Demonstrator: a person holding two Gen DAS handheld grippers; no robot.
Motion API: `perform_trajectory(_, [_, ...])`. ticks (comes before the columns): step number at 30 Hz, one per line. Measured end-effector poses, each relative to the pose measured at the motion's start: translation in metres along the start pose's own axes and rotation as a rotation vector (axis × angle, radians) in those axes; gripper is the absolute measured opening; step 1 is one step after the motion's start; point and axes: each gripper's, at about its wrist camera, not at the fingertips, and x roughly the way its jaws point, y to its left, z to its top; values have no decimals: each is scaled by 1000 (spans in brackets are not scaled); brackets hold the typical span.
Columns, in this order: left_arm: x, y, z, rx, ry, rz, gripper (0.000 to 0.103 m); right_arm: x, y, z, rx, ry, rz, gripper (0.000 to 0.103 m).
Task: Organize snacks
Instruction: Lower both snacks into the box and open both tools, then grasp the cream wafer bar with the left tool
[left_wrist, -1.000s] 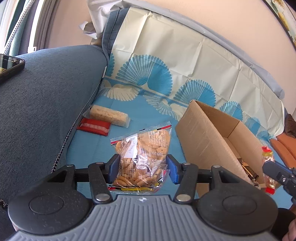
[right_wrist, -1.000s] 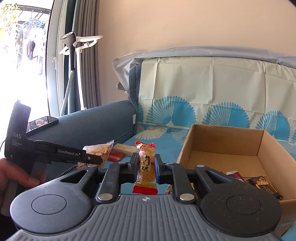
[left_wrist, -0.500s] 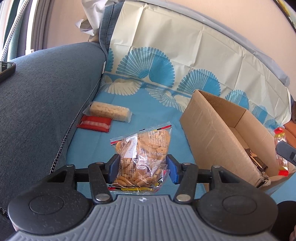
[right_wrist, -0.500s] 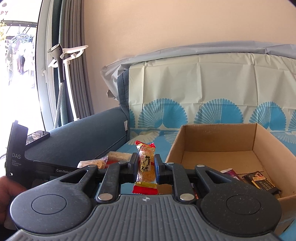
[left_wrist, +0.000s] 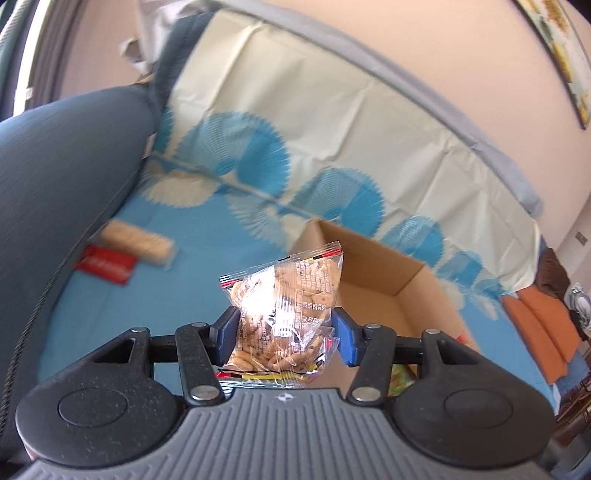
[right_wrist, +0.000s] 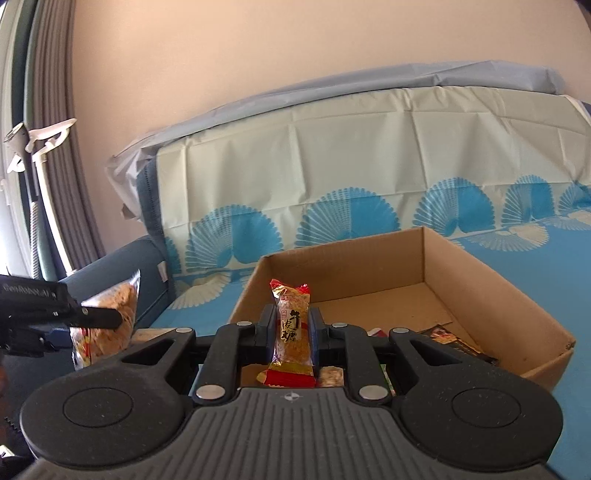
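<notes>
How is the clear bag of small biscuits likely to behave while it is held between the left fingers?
The clear bag of biscuits is thin crinkly film, so it probably yields and may slip. Its top stands up unsupported, suggesting it is light. The loose pieces inside look brittle, so a hard squeeze could crush them.

A cardboard box (right_wrist: 424, 284) sits on the covered sofa seat (left_wrist: 155, 295), with wrapped snacks (right_wrist: 454, 338) in its near corner. Left of the box, by the armrest (left_wrist: 62, 177), a wafer pack (left_wrist: 138, 243) lies just behind a flat packet (left_wrist: 105, 265).

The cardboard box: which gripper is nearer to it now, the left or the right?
Right. The right gripper, shut on a candy, hangs at the cardboard box, over its near edge. The left gripper, holding a cracker bag, is short of the box, to its left.
</notes>
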Motion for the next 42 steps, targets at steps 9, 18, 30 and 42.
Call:
perform_trajectory(9, [36, -107, 34, 128, -50, -161, 60, -2, -19, 1, 42, -68, -142, 20])
perform_trajectory(18, [37, -133, 24, 209, -137, -152, 87, 7, -15, -4, 6, -21, -200, 80])
perform_trajectory(30, [22, 63, -27, -39, -8, 207, 18, 11, 2, -6, -42, 16, -103, 81])
perform_trajectory(42, [112, 172, 16, -555, -31, 448, 48, 20, 9, -9, -41, 38, -45, 79])
